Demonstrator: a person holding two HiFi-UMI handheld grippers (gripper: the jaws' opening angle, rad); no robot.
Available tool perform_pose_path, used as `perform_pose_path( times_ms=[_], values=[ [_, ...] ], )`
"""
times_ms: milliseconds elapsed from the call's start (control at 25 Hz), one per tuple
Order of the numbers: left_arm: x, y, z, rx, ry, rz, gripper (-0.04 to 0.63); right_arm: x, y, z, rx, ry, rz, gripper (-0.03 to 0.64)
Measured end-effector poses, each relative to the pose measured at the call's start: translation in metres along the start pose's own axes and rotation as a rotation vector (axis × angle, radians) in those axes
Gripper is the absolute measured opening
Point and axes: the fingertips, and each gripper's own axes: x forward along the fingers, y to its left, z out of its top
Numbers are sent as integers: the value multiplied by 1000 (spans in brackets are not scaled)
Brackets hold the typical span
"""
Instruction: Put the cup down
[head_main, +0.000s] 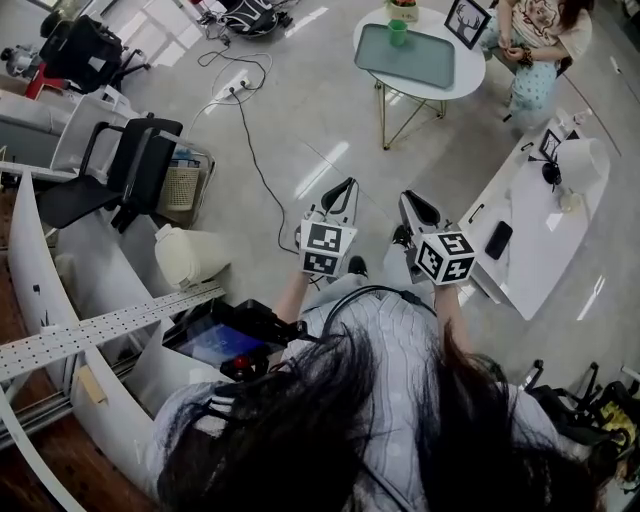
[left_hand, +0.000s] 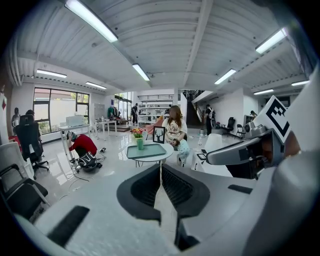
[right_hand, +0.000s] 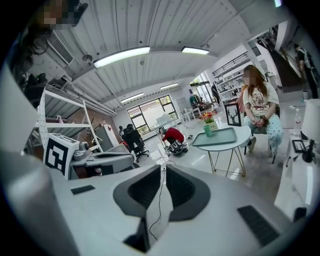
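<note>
Closest in, the left tongs (head_main: 345, 185) and the right tongs (head_main: 412, 200) are held up side by side in front of the person's chest. The left tongs (left_hand: 160, 165) are clenched tight, tip to tip, with nothing in them. The right tongs (right_hand: 161, 167) are pulled in too, with only a thin slit between the jaws, and they hold nothing. They are probably kept up like this because there is nothing to carry right now. Past them is bare shiny floor (head_main: 330, 130) with a black cable (head_main: 255, 160) running across it. Further on stands the round white bench (head_main: 465, 80) with a blue-green tray (head_main: 420, 60) on top. The green cup (head_main: 398, 32) stands upright at the far edge of that tray, well apart from both tongs, so it looks like it has already been put down. The tray gives it a flat, safe place to stand. A picture frame (head_main: 467, 20) stands near the cup, and a person (head_main: 530, 40) sits just behind the bench.
</note>
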Motion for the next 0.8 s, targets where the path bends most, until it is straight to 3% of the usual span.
perform_pose_path(
  times_ms=[800],
  values=[
    [-35, -16, -14, 13, -12, -33, 25, -22, 35, -20, -38, -4, 7, 51]
  ],
)
